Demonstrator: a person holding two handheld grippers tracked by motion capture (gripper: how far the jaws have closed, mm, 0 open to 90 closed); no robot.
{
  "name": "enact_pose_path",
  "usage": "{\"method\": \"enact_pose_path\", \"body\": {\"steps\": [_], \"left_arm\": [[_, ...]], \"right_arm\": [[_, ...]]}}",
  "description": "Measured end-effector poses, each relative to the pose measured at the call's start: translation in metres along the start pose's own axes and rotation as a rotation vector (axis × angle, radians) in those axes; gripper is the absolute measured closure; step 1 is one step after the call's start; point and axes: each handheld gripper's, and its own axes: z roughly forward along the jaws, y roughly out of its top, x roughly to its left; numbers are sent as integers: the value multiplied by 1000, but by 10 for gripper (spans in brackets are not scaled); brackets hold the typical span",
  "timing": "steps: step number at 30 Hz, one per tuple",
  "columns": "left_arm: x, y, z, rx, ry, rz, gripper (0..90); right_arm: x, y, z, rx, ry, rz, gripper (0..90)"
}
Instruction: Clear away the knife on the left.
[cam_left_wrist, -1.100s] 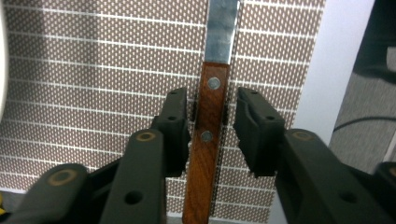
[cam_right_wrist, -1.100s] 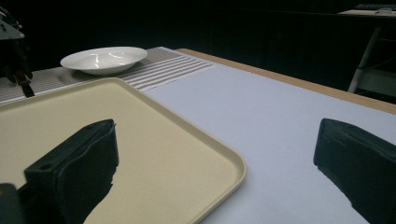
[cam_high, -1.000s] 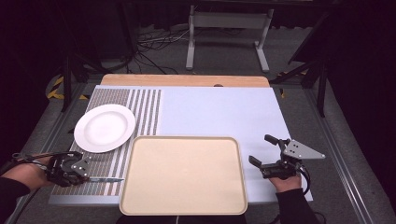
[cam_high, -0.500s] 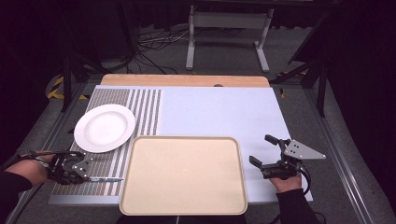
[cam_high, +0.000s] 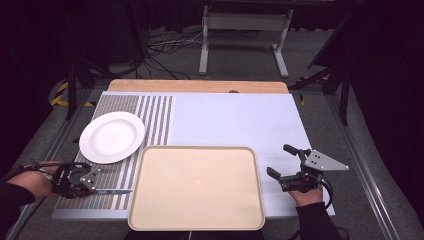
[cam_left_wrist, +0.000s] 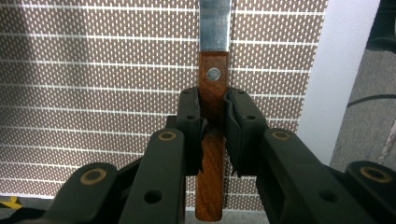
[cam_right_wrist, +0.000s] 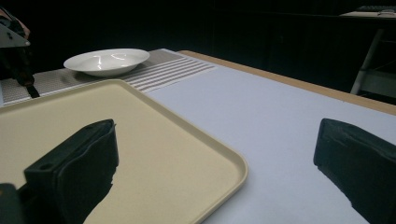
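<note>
A knife (cam_high: 114, 191) with a brown wooden handle (cam_left_wrist: 213, 77) and a steel blade lies on the striped brown mat at the front left, blade towards the tray. My left gripper (cam_high: 96, 188) is shut on that handle, and in the left gripper view both pads (cam_left_wrist: 192, 122) press its sides. An empty beige tray (cam_high: 196, 186) sits at the front centre. My right gripper (cam_high: 280, 161) stands open just right of the tray, low over the pale blue sheet, with nothing between its jaws (cam_right_wrist: 218, 135).
A white plate (cam_high: 112, 137) rests on the striped mat (cam_high: 150, 115) behind the left gripper, close to the tray's far left corner. The pale blue sheet (cam_high: 235, 117) covers the table's middle and right. A wooden edge runs along the far side.
</note>
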Motion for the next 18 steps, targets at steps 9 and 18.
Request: {"method": "enact_pose_path", "body": {"steps": [9,18], "left_arm": [[5,-4,-36,-50,14,-91,776],[12,7,-65,-136,-10,-224,775]], "right_arm": [[0,0,1,-3,5,5,5],[-2,0,1,1,4,9,6]]}}
